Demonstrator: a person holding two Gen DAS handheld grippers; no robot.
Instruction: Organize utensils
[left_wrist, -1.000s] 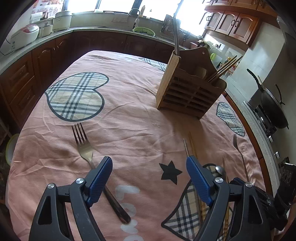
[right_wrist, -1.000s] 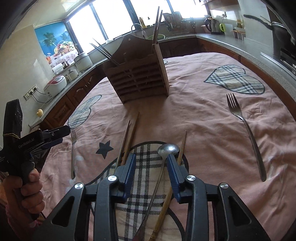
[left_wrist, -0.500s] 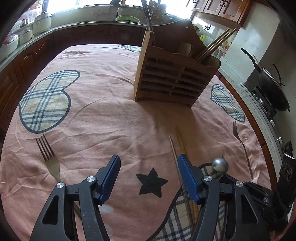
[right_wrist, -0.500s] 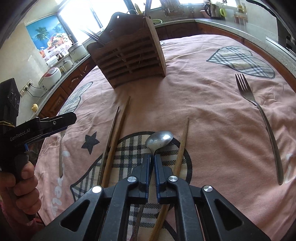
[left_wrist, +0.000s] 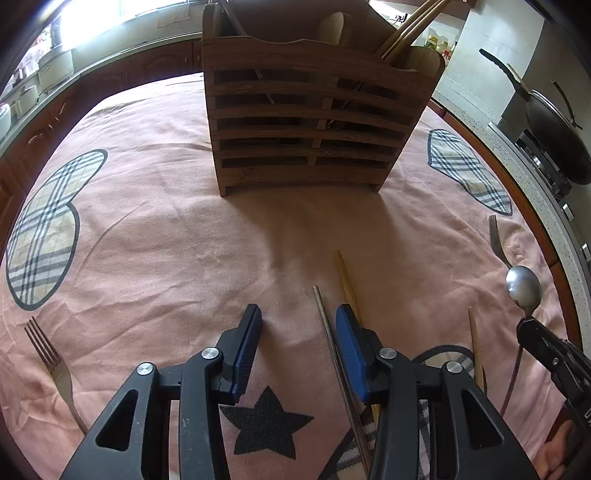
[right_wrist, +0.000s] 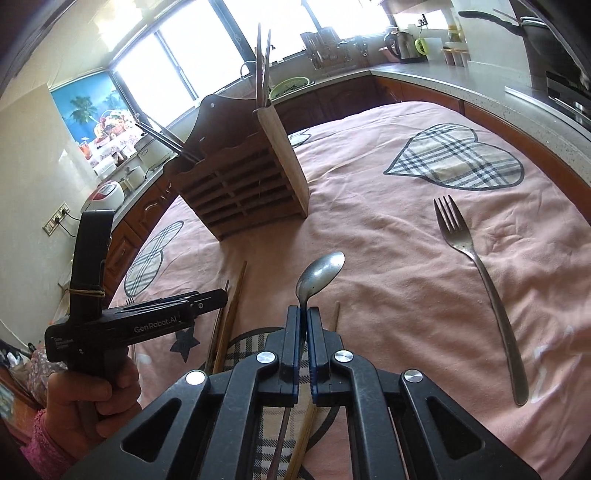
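My right gripper (right_wrist: 306, 314) is shut on a metal spoon (right_wrist: 320, 271), held by its neck with the bowl lifted off the cloth; the spoon also shows at the right of the left wrist view (left_wrist: 523, 286). My left gripper (left_wrist: 297, 328) is open and empty, low over the cloth, beside a metal chopstick (left_wrist: 332, 343) and a wooden chopstick (left_wrist: 345, 280). The wooden utensil holder (left_wrist: 310, 122) stands ahead with chopsticks in it, also in the right wrist view (right_wrist: 243, 184). A fork (right_wrist: 476, 266) lies at the right, another fork (left_wrist: 51, 358) at the left.
The table wears a pink cloth with plaid hearts (right_wrist: 454, 158) and a black star (left_wrist: 266, 421). Another wooden chopstick (left_wrist: 474, 339) lies near the right gripper. Kitchen counters (right_wrist: 480, 74) surround the table, with a wok (left_wrist: 550, 125) on the stove at the right.
My right gripper shut on the spoon and lifted it off the cloth. My left gripper moved right and forward toward the holder, away from the left fork, and narrowed its opening.
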